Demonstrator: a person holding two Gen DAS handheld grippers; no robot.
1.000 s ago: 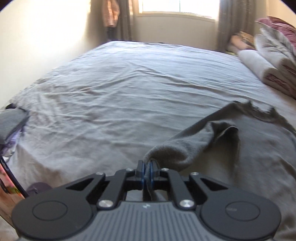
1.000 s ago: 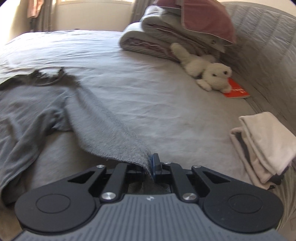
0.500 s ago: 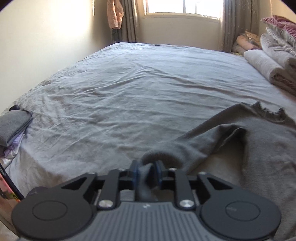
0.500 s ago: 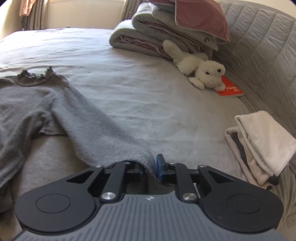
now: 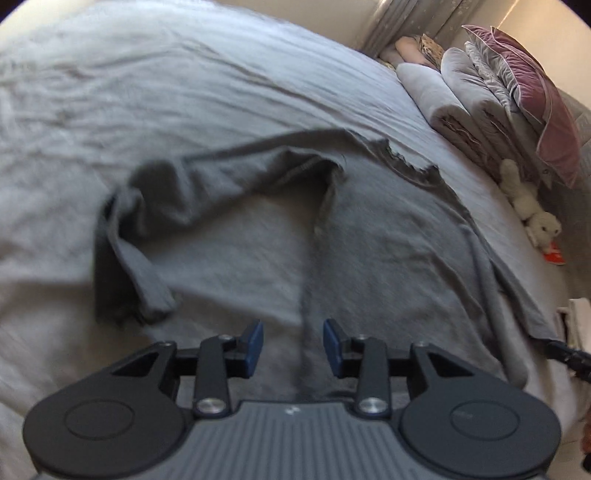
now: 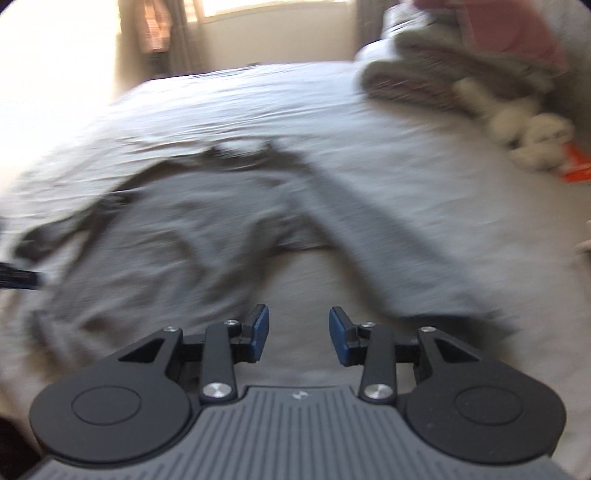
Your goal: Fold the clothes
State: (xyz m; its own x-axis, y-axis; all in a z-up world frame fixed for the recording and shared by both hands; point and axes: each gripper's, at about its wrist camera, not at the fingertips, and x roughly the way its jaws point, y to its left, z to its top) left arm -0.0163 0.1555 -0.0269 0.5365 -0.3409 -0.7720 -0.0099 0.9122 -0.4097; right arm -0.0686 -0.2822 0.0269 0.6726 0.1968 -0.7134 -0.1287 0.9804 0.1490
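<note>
A dark grey long-sleeved top (image 5: 388, 240) lies spread on the grey bedsheet (image 5: 147, 92), its frilled neckline toward the far side. Its left sleeve (image 5: 155, 221) is bent back and crumpled. In the right wrist view, which is blurred, the same top (image 6: 166, 240) shows with its right sleeve (image 6: 388, 258) stretched toward me. My left gripper (image 5: 293, 345) hovers open over the top's lower body, nothing between its blue pads. My right gripper (image 6: 299, 334) is open too, above bare sheet between body and right sleeve.
Folded blankets and a maroon pillow (image 5: 517, 85) are stacked at the bed's far right. A white plush toy (image 5: 532, 206) and a red booklet (image 5: 554, 254) lie below them. The other gripper's tip (image 5: 569, 356) pokes in at the right edge. A window (image 6: 266, 14) sits beyond the bed.
Both grippers opened and let go of the sleeve cuffs they were holding. Both cameras have swung inward over the top, and the sleeves now lie on the bed.
</note>
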